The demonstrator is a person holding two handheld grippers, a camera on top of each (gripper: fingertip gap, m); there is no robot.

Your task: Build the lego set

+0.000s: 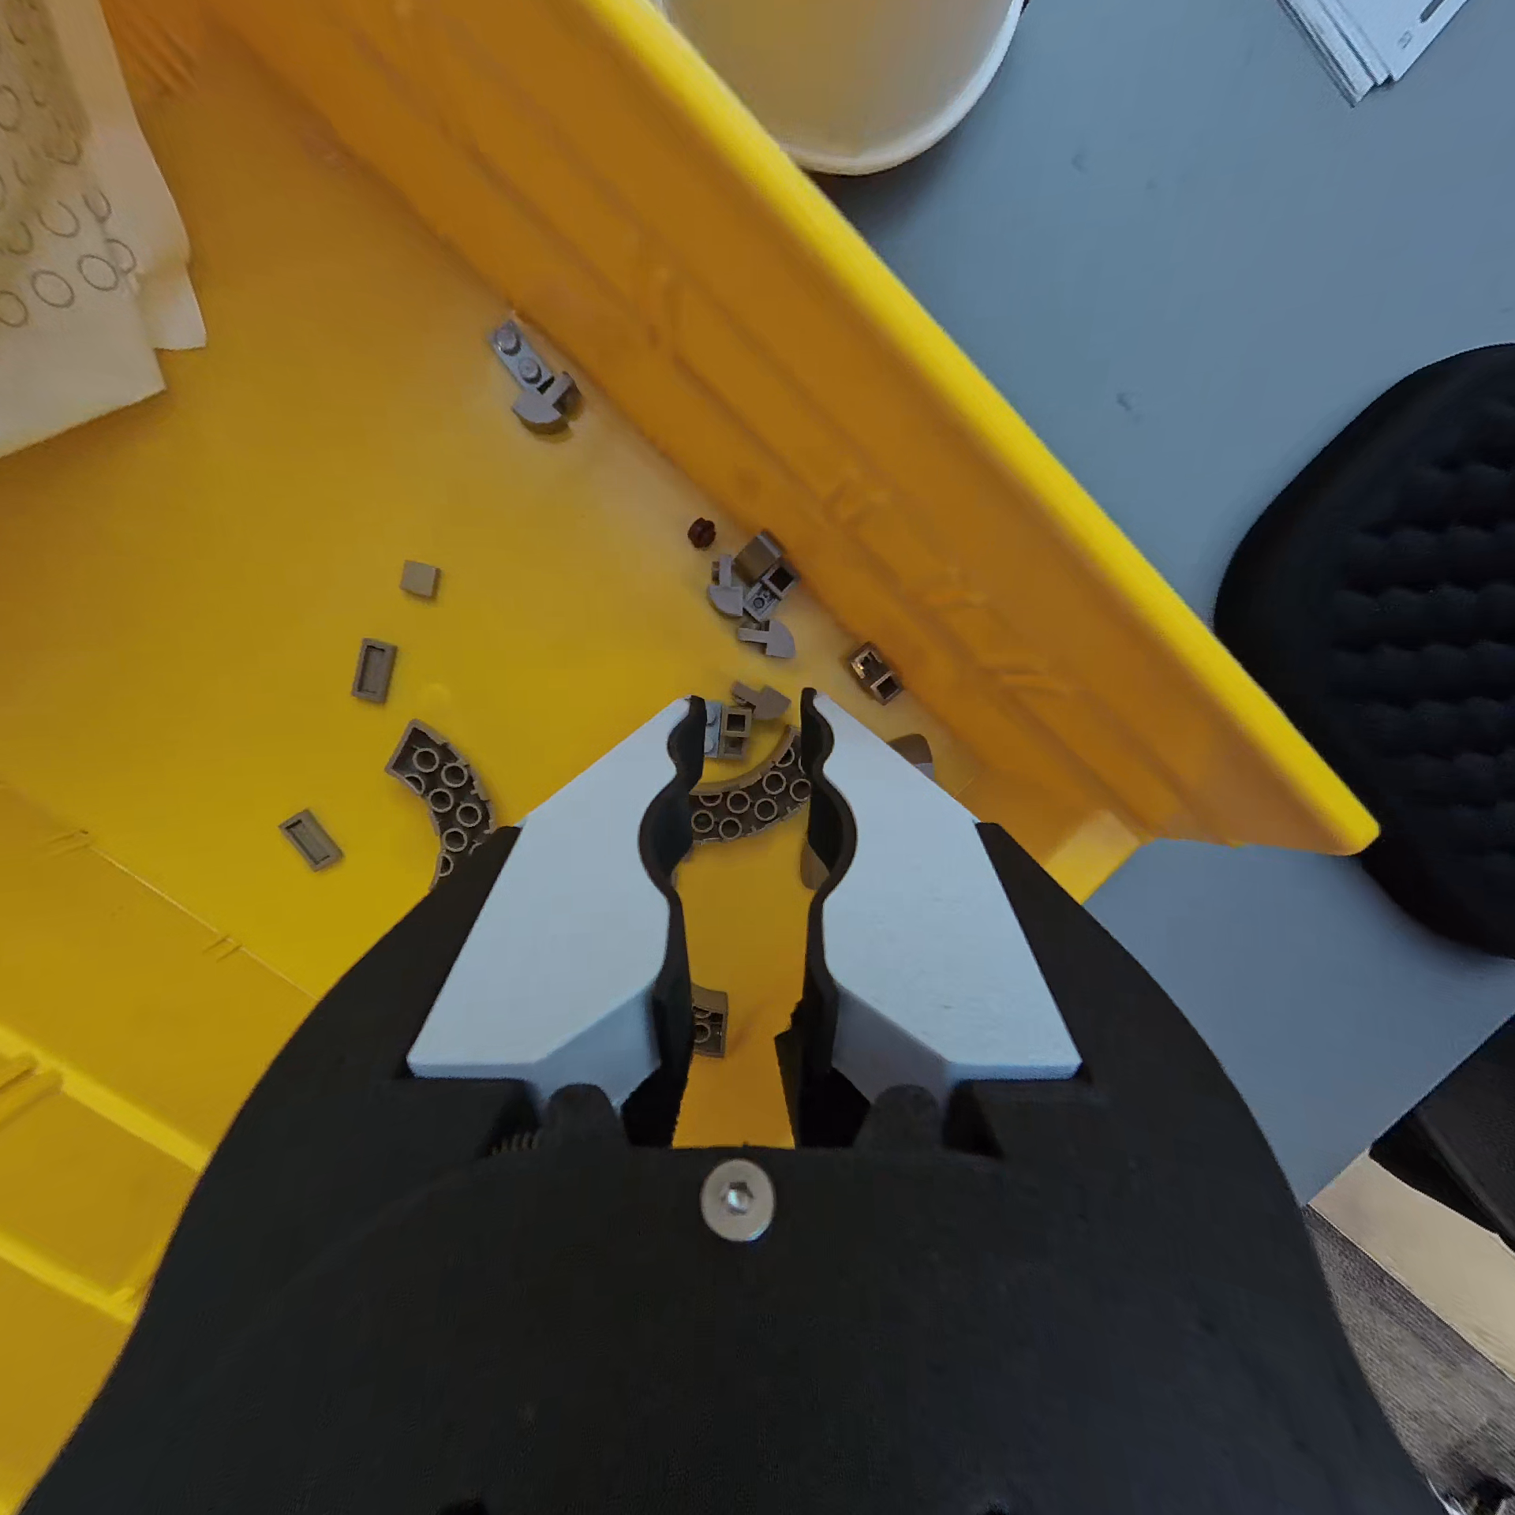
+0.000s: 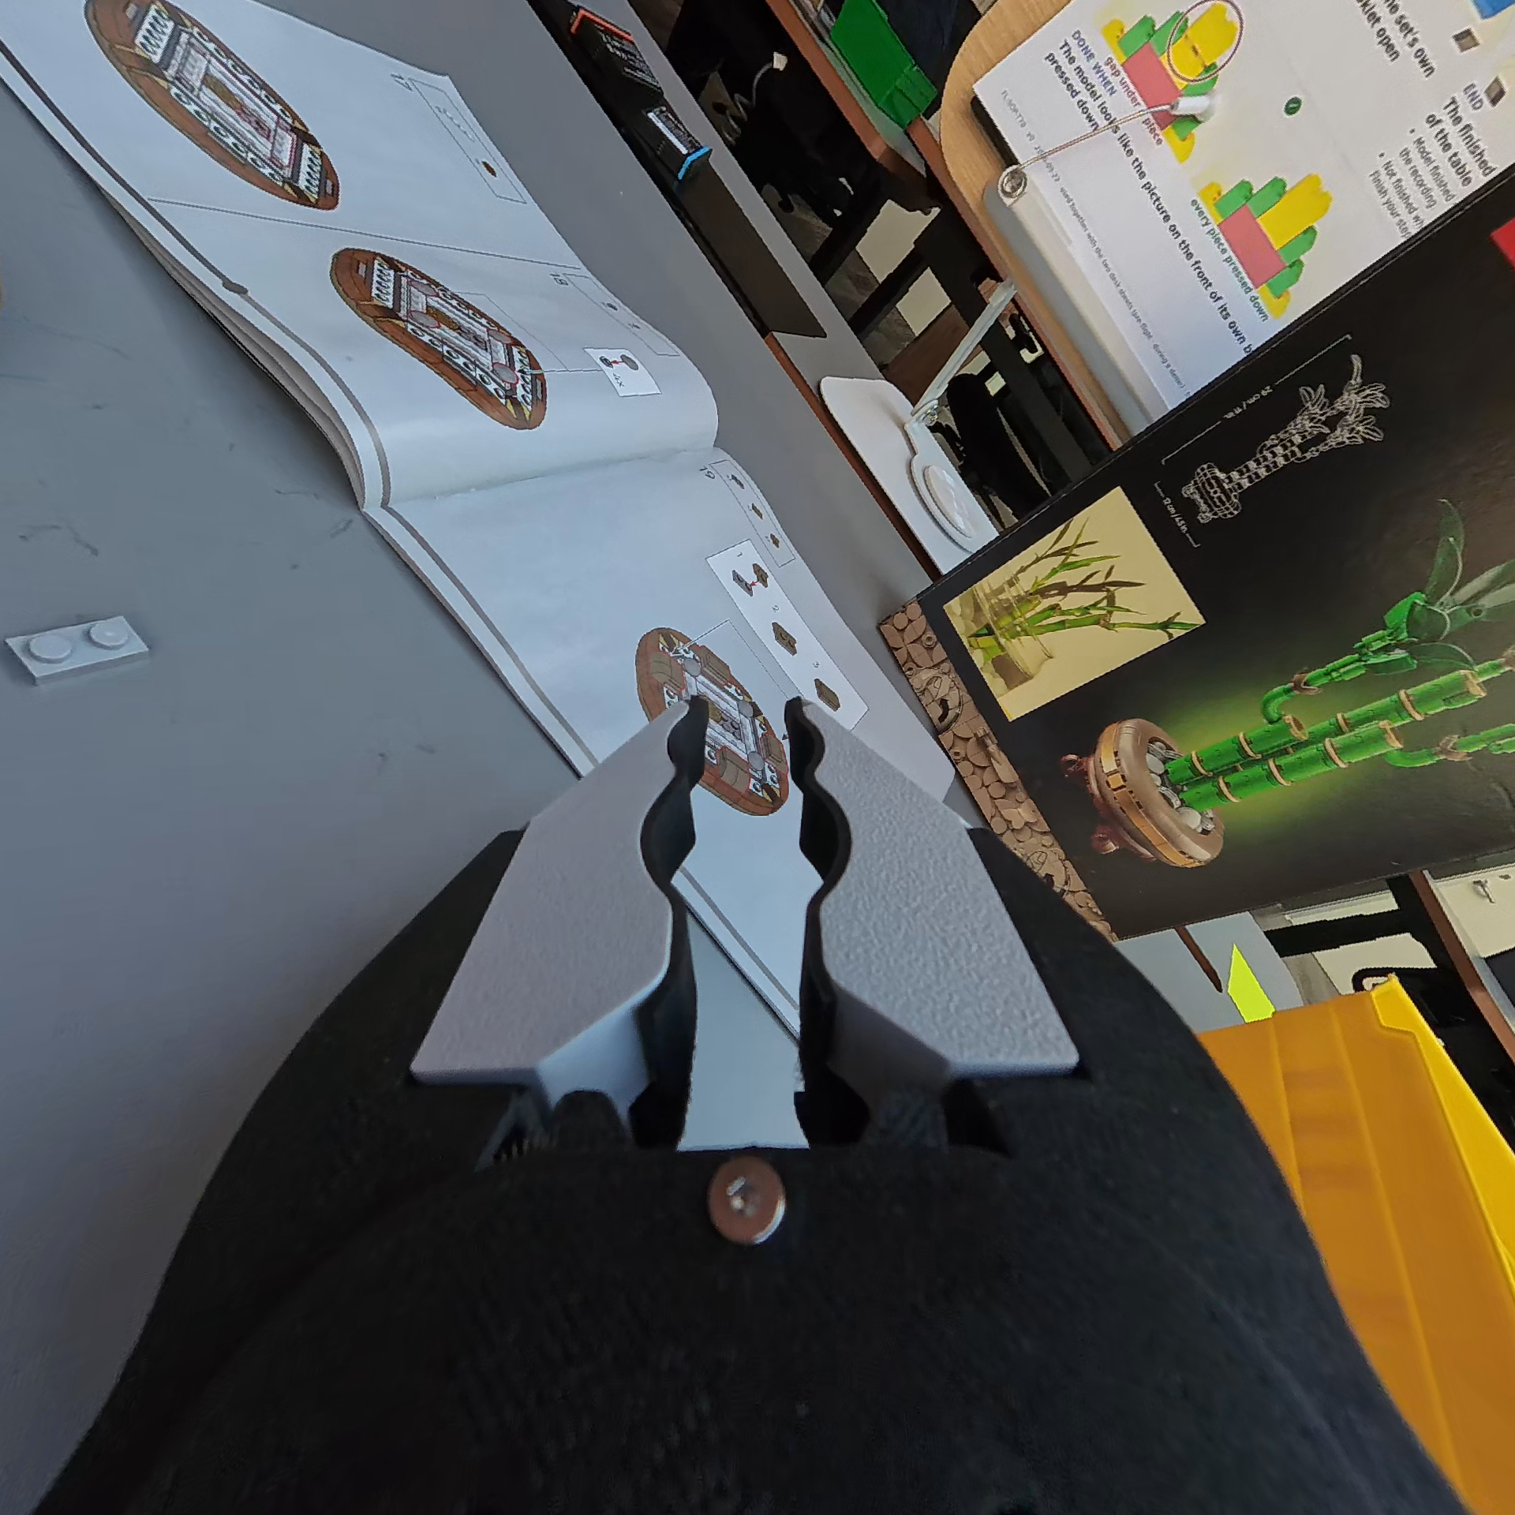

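Observation:
In the left wrist view my left gripper [image 1: 750, 705] is open and empty over the floor of a yellow bin [image 1: 246, 533]. Small grey-brown lego pieces lie loose there: a curved studded brick [image 1: 447, 791], another curved brick [image 1: 750, 799] seen between the fingers, a small brick [image 1: 728, 730] at the fingertips, a cluster [image 1: 758, 586] by the bin wall, and flat tiles [image 1: 375, 670]. In the right wrist view my right gripper [image 2: 742, 709] is open and empty above the open instruction booklet [image 2: 492, 393]. A light grey two-stud plate [image 2: 78, 648] lies on the grey table.
The bin's yellow wall [image 1: 820, 369] runs diagonally past the left gripper. A paper bag [image 1: 74, 229] lies in the bin's corner. A white tub [image 1: 861, 82] and a black pad [image 1: 1394, 639] are outside it. The set's box [image 2: 1230, 656] stands right of the booklet; a yellow bin [image 2: 1394, 1189] is nearer. The light grey two-stud plate [image 2: 78, 648] is closer to my right gripper, around 11 centimeters from its tips; the left tips are 45 centimeters off.

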